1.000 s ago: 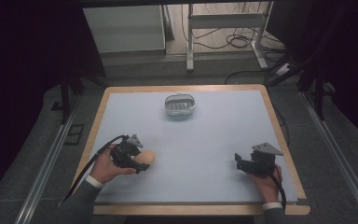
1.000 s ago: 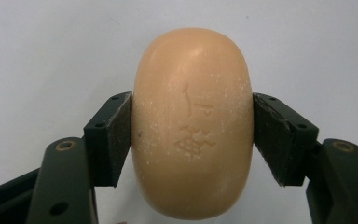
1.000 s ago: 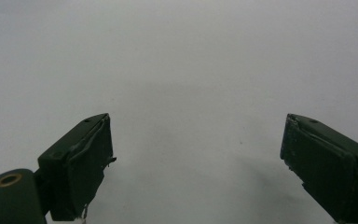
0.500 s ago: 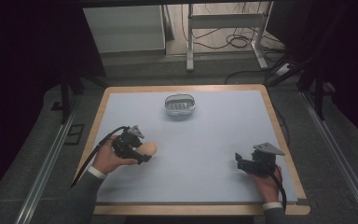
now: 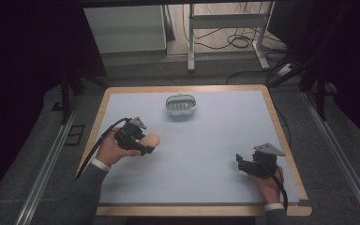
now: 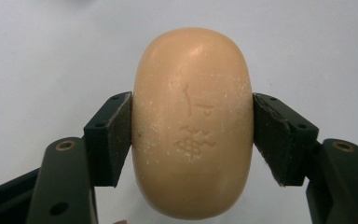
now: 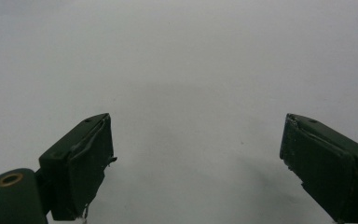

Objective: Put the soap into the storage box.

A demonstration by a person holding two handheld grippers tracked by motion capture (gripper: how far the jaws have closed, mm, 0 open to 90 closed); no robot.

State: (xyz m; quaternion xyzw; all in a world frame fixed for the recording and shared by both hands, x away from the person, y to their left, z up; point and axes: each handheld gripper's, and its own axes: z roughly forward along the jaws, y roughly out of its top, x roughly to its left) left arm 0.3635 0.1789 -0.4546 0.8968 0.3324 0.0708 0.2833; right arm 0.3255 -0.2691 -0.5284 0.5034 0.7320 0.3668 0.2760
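High view shows the left tool [image 5: 146, 143] at the left side of the table [image 5: 206, 187], clamped on a bar of soap [image 5: 151, 139]. Left gripper view shows the two jaws pressing the soap [image 6: 192, 121] from both sides; the bar is pale orange and has a stamped mark on its face. A small dish [image 5: 181, 105] stands near the far edge of the table, well apart from the soap. The right tool [image 5: 242, 162] rests near the right front corner, and in the right gripper view its jaws stand wide apart over the bare table [image 7: 186, 70].
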